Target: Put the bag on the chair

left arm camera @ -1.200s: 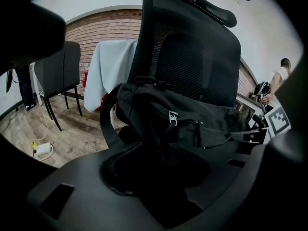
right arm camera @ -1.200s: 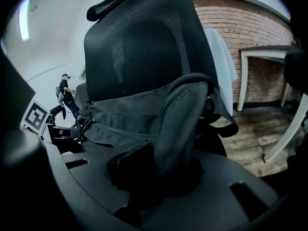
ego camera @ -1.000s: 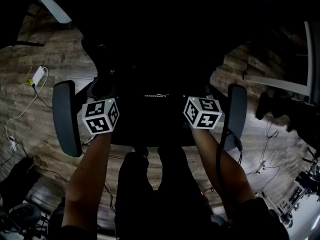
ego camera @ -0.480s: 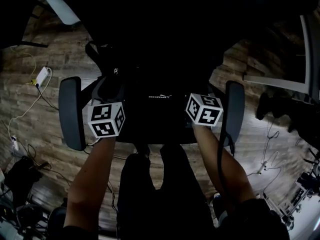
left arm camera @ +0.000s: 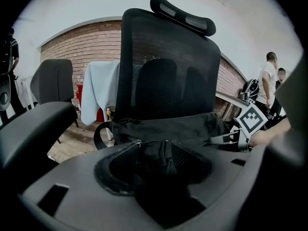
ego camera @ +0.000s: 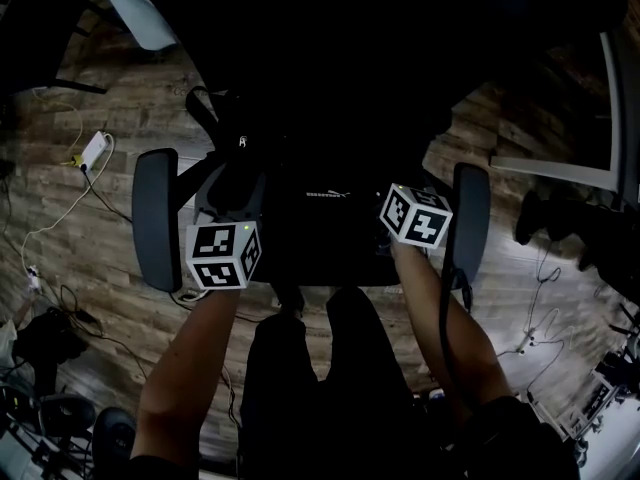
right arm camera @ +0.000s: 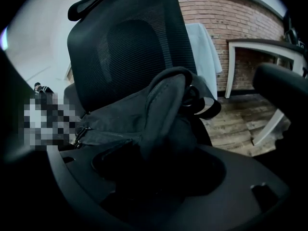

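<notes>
Ahead of both grippers, bag (right arm camera: 120, 114) lies on chair (left arm camera: 163, 57) seat, against the backrest.

Right gripper (right arm camera: 154, 170): jaws just been opening, about half apart. Bag fold sits loose between them.

Left gripper (left arm camera: 163, 177): fabric at jaws, can't tell if it grips.

Risk: fold snags on pull-back and drags the bag off the seat.

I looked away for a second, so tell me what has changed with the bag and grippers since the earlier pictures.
The right gripper has just been opening its jaws, with bag fabric between them, seemingly let go. The left gripper drew back toward the person, bag fabric pinched in its jaws. Unchanged: the bag lies on the chair, and the right gripper kept its place.
</notes>
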The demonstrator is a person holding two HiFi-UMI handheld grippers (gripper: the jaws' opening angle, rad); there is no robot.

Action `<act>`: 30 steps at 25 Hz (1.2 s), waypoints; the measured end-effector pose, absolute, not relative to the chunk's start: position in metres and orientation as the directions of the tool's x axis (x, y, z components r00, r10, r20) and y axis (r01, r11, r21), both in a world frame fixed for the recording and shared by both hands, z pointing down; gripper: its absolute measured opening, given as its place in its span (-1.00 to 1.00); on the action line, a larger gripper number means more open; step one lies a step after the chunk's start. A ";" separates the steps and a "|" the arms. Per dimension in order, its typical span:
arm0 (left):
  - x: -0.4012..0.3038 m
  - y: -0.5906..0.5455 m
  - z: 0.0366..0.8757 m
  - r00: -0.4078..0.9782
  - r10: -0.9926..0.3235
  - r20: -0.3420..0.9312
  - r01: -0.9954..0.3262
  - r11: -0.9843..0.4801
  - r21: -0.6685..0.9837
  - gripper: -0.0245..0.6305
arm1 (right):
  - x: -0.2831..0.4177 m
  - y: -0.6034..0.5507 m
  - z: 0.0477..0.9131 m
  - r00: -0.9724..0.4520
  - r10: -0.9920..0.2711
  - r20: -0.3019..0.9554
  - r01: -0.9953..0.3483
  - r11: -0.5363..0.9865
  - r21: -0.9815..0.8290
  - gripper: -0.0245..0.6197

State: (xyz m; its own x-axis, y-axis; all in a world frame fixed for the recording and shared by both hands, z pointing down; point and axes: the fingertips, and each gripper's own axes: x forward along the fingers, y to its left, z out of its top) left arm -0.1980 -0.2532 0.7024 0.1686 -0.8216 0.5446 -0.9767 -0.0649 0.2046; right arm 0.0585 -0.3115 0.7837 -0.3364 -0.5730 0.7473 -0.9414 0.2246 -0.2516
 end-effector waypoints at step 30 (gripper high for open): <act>-0.187 -0.231 0.646 0.243 -0.852 0.463 -0.953 -0.121 0.278 -0.25 | 0.051 -0.287 0.724 -0.360 -0.611 0.705 -0.923 0.343 -0.174 0.82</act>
State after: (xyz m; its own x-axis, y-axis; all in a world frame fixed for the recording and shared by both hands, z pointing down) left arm -0.1869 -0.2312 0.6457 0.2432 -0.8522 0.4632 -0.9529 -0.1206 0.2784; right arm 0.0509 -0.2868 0.7241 -0.3603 -0.6111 0.7048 -0.9230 0.3429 -0.1745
